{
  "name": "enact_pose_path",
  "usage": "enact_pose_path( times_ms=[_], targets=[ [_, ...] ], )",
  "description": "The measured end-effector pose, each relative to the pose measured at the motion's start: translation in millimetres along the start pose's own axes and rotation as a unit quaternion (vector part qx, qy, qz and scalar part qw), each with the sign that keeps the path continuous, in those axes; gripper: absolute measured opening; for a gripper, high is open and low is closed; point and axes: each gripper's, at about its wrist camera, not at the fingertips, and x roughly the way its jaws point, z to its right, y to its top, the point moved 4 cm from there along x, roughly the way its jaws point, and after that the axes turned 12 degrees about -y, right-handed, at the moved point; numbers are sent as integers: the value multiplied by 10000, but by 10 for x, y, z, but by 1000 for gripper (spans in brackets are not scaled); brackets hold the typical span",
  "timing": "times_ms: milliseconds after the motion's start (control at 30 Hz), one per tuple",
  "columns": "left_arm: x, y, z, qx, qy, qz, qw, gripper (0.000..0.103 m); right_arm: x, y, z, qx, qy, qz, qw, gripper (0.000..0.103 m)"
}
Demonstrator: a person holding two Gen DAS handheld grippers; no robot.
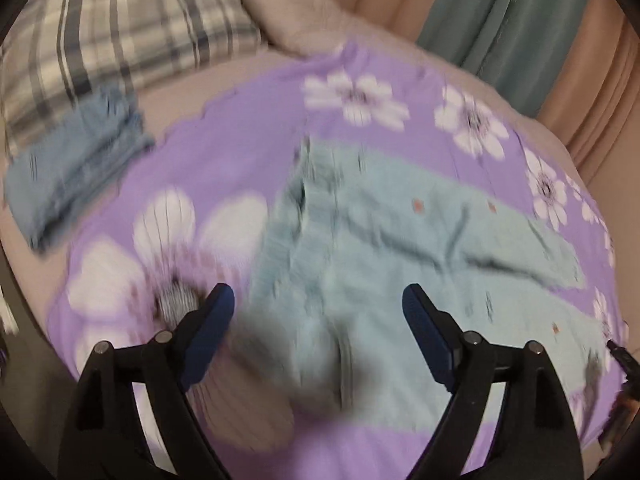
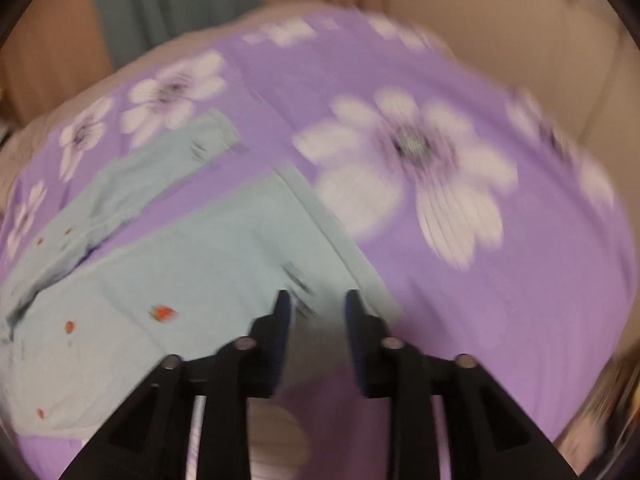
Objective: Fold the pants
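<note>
Your pale green pants [image 1: 400,240] lie spread out on the purple flowered sheet [image 1: 248,140] that covers the bed. In the left wrist view the waist part is nearest to the camera and the two legs run away to the right. In the right wrist view the leg ends point up and to the left, with a strip of purple between them, and small red marks show on the cloth.

Your left tongs [image 1: 318,300] are released, the two blue pads standing wide apart above the waist area, with nothing clamped between them. Your right tongs [image 2: 316,300] stand partly apart over the hem of the nearer leg; the pads do not press on the cloth, so they also grasp nothing.

A folded blue garment [image 1: 76,168] rests on the bed at the left, just beside the sheet, and a checked pillow [image 1: 120,32] lies behind it. Both pictures are blurred.
</note>
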Motion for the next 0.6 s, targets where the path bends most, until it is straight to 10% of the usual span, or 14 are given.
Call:
enact_pose_path(
  times_ms=[133,333,600],
  targets=[
    [268,306,-75,-103,-13,-35,9999,87,-220,210,-1073,-872,1384,367,9858,50],
    [757,693,-190,28,140,-173,9997,87,-343,593,-2703,-2517,2735,973,9232,51],
    [1191,939,-365,-54,-235,-519,9984,87,126,870,-3807,-4116,2650,770,8686,51]
  ],
)
